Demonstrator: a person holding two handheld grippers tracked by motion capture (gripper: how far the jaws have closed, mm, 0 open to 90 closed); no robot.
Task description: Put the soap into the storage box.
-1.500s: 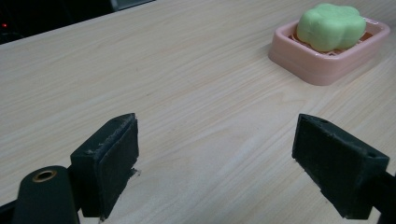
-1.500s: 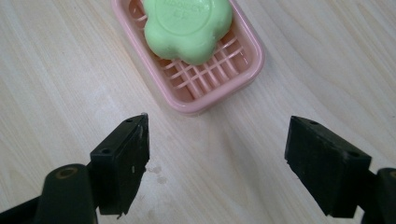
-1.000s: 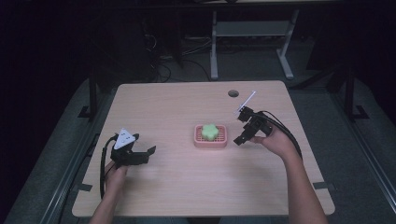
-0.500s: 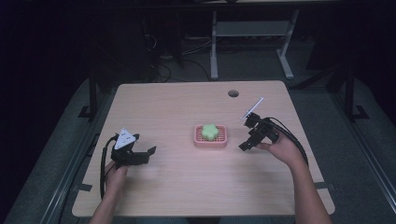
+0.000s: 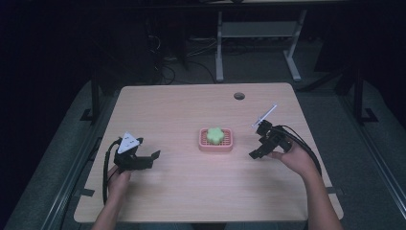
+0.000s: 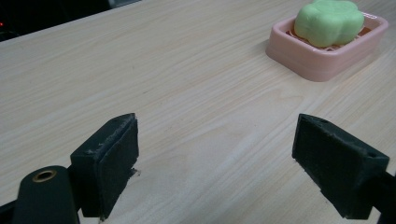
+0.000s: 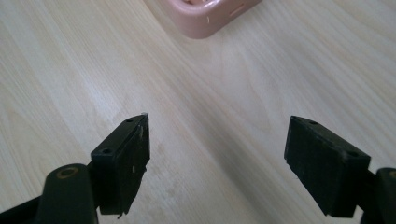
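Item: light wood surface (image 5: 191,110), with 1 round cable hole (image 5: 239,96) near its far edge.

My left tool (image 5: 152,157) – jaws spread wide, nothing between them, held low near the surface's left side. In the left gripper view the same tool (image 6: 217,163) looks across bare wood toward the dish.

My right tool (image 5: 255,152) – jaws likewise spread and empty, tilted down toward the surface just right of the dish. In the right gripper view this tool (image 7: 217,163) has only a corner of the dish at the top of the view.

Contents, centre of the surface: 1 pink soap dish (image 5: 216,145), carrying 1 green flower-shaped soap (image 5: 215,135). In the left gripper view the soap (image 6: 329,21) sits on the slatted floor of the dish (image 6: 317,58), rising well above the rim.

Risks, as I judge them: the soap looks smooth and rounded, so a pinch set too high could squirt it out of my jaws. The dish looks light – a sideways nudge from either tool could slide it across the wood. A jaw brought down steeply could scrape the surface.

Count: 2 tools, 1 dish, 1 soap, 1 hole.
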